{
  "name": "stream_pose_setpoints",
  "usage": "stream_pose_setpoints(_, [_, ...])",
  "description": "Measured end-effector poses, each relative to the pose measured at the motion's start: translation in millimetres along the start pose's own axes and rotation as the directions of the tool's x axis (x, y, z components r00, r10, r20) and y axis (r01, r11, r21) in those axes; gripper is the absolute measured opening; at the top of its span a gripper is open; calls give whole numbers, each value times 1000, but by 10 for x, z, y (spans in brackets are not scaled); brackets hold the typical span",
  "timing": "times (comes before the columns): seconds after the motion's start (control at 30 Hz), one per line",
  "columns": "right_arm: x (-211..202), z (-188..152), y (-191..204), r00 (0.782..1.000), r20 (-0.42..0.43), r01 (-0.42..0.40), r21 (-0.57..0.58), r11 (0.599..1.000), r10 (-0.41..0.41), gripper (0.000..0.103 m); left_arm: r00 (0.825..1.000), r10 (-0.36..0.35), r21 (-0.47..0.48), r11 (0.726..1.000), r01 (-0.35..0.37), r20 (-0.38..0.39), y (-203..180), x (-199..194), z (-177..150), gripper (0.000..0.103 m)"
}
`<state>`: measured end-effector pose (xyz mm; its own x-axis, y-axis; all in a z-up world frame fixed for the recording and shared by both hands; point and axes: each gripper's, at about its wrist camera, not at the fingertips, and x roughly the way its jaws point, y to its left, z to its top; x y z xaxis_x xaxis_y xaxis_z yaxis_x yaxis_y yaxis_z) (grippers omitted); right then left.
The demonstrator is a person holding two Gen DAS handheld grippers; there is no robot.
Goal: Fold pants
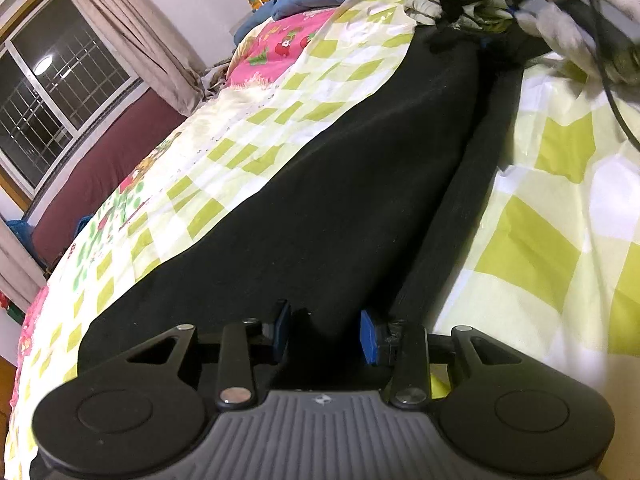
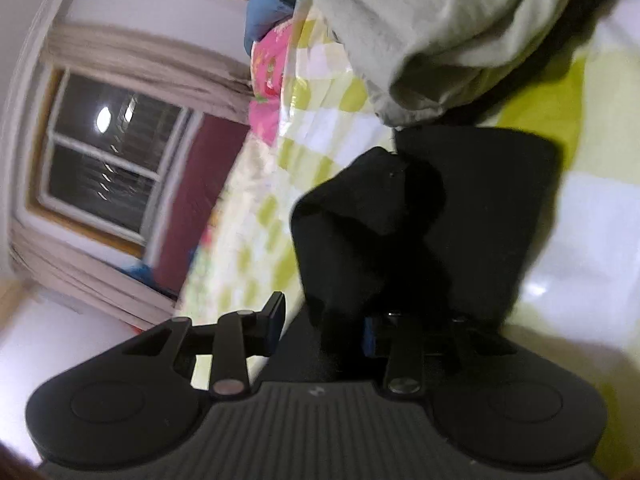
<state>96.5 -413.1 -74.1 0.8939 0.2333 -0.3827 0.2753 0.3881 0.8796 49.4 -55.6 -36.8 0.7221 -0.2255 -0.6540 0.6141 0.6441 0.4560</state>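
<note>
Left wrist view. Left gripper (image 1: pixel 325 336): jaws parted, blue pads either side of black cloth, not visibly pinching it. Black pants (image 1: pixel 320 200): laid lengthwise ahead of the jaws on the checked bedsheet (image 1: pixel 560 208), one leg lapped over the other, a narrow strip showing to the right. Gloved hand (image 1: pixel 576 20) with the other tool at the far end.

Right wrist view, blurred. Right gripper (image 2: pixel 324 328): black pants (image 2: pixel 400 216) bunched between the jaws and lifted off the bedsheet (image 2: pixel 592 216); grasp likely, closure uncertain. Pale green garment (image 2: pixel 432 36) beyond.

Step, judged: folding lengthwise. Next calls for carrying the raised end toward the left jaws, edges matched.
</note>
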Motion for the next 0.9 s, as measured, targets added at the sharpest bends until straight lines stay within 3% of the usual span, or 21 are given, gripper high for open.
stream_pose_setpoints(0.1, [-173,143,260,994,61,-86,-23,996,87,39,1000,-2,16,1000,2,0,13,-39,6,51])
stream_pose_setpoints(0.17, [-413,214,487,978,152,-128,-122,984,146,39,1000,-5,16,1000,5,0,15,-47,7,51])
stream_pose_setpoints(0.23, [-671,258,594,958,239,-120,-178,977,161,43,1000,-4,14,1000,4,0,8,-29,18,51])
stream_pose_setpoints(0.3, [-814,278,577,957,261,-75,-192,979,124,47,1000,-4,6,1000,4,2,3,-23,16,51])
stream_pose_setpoints(0.4, [-777,154,418,981,191,56,-199,978,-17,47,1000,-2,8,1000,2,3,-1,-26,12,51])
stream_pose_setpoints(0.5, [-738,-15,154,982,158,127,-153,980,-102,47,1000,-4,21,1000,4,2,-1,-38,8,51])
stream_pose_setpoints(0.6, [-665,-107,-97,983,132,133,-55,990,-125,47,1000,-2,40,999,2,-1,-10,-34,12,51])
stream_pose_setpoints(0.73, [-674,-101,-116,982,137,138,-80,987,-127,47,1000,8,56,998,-8,-4,-47,-15,14,51])
stream_pose_setpoints(0.9, [-489,47,-133,957,178,248,-87,965,-230,45,1000,9,55,998,-9,-3,-54,-4,21,51])
